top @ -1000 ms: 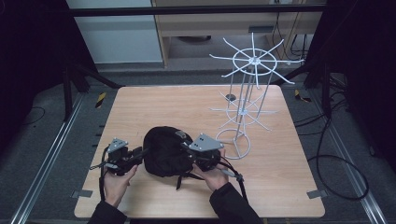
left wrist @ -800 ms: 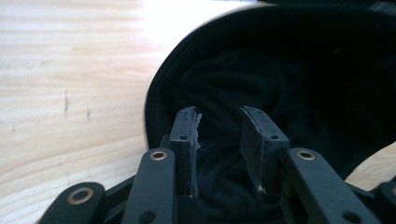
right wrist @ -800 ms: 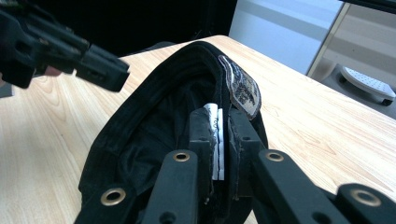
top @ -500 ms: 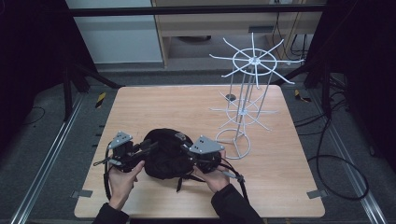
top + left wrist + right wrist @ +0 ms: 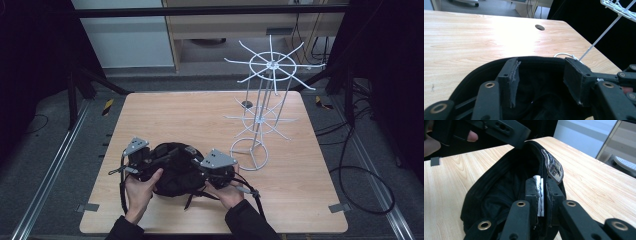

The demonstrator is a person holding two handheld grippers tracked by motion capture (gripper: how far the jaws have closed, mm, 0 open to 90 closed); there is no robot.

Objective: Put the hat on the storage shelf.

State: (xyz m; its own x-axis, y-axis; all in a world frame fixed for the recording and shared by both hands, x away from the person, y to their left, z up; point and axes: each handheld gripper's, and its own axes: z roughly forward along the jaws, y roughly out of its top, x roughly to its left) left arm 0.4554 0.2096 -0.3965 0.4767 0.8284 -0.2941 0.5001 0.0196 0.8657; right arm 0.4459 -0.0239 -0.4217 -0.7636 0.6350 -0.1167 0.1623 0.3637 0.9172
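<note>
A black cap [image 5: 175,175] lies on the wooden table [image 5: 200,115] near its front edge, opening turned up; in the right gripper view the cap [image 5: 496,185] shows a patch on its rim. My right gripper [image 5: 541,185] is shut on the cap's rim, with a white label pinched between the pads; in the high view the right gripper [image 5: 207,169] is at the cap's right side. My left gripper [image 5: 543,65] has just been opening: its jaws stand wide apart at the cap's [image 5: 536,100] edge, with the dark lining between them and neither pad pressing on it. From above, the left gripper [image 5: 162,157] is at the cap's left.
A white wire rack [image 5: 260,120] with spokes at two levels stands on a ring base at the right of the table, close behind my right hand. A round hole [image 5: 539,27] is in the tabletop farther back. Cables lie on the floor at the right.
The left gripper has risen and shifted a little away from the table's front edge, and its jaws have spread wider. The cap now sits lower and flatter. The right gripper has not moved.
</note>
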